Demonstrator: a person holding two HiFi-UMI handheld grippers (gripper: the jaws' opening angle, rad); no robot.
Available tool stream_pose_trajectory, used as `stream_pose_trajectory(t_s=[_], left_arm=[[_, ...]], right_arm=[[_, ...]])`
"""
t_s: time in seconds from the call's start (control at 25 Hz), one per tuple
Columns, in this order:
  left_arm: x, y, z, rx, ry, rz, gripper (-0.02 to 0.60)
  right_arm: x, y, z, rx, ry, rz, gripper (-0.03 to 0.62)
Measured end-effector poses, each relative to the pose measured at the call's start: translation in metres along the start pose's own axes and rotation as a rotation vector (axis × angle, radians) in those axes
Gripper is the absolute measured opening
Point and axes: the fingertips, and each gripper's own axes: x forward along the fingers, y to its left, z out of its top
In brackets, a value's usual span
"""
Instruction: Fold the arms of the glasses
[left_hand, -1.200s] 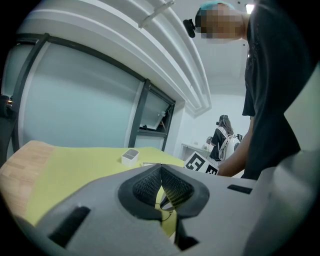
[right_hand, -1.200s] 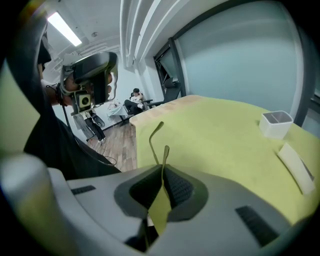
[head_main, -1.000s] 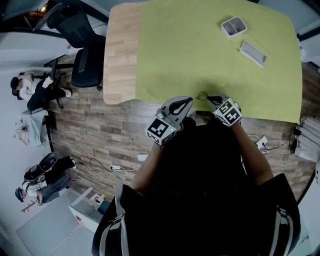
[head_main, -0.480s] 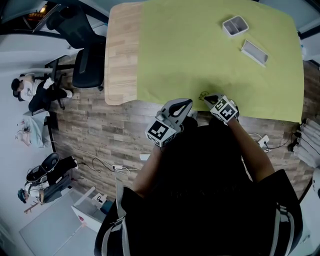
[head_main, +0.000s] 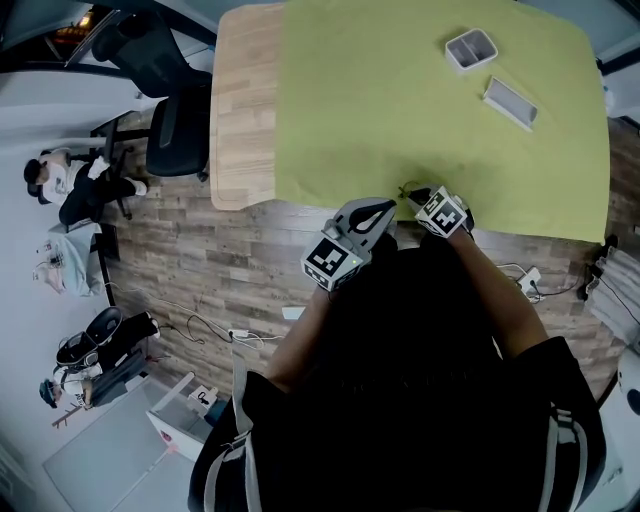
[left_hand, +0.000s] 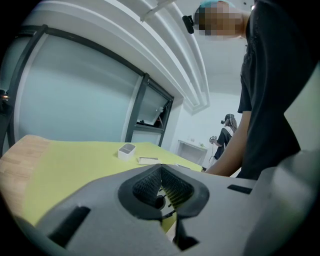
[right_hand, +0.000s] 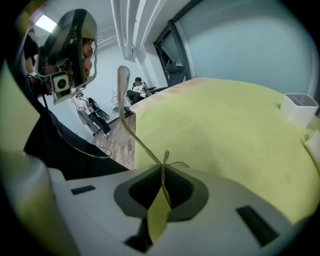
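Holds the glasses lifted off the surface, just over the near edge of the yellow-green cloth, pinched from two sides; presses the right claw together on the thin wire of the frame, leaving one long arm free to rise up and leftward, flattened tip in the air; gives that arm room to swing, seemingly the reason for the raised, two-handed hold rather than work flat on the cloth; closes the left claw on a small dark part with a bit of wire beside it, probably the hinge end or a rim of the same glasses, hard to name between the ribbed pads; turns both claw tips inward in the head view, only the fine frame between; braces the frame in one grip to let the other turn a piece against it; shows at least that one arm standing well out from the frame, hence judged unfolded; has a small white box and a flat white case well apart at the far side of the cloth, clear of the working space; calls for a light squeeze on wire this thin, likely to bend or slip.
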Motion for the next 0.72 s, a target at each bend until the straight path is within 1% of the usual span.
stream_pose_trajectory(t_s=[0.08, 0.28, 0.4, 0.56, 0.72], left_arm=[[0.0, -0.001, -0.001, 0.0, 0.004, -0.006, 0.017], [-0.001, 0.002, 0.0, 0.005, 0.009, -0.006, 0.017], [-0.003, 0.003, -0.001, 0.009, 0.01, 0.0, 0.017], [-0.003, 0.002, 0.0, 0.012, 0.009, 0.005, 0.017], [-0.006, 0.001, -0.001, 0.026, 0.014, 0.01, 0.017]], right_arm=[[0.003, 0.0, -0.002, -0.001, 0.007, -0.002, 0.035], [0.007, 0.004, 0.0, -0.088, 0.057, -0.003, 0.035], [0.013, 0.005, -0.004, -0.119, 0.096, -0.01, 0.035], [0.018, 0.003, -0.01, -0.138, 0.14, -0.028, 0.035], [0.017, 0.001, -0.009, -0.135, 0.141, -0.035, 0.035]])
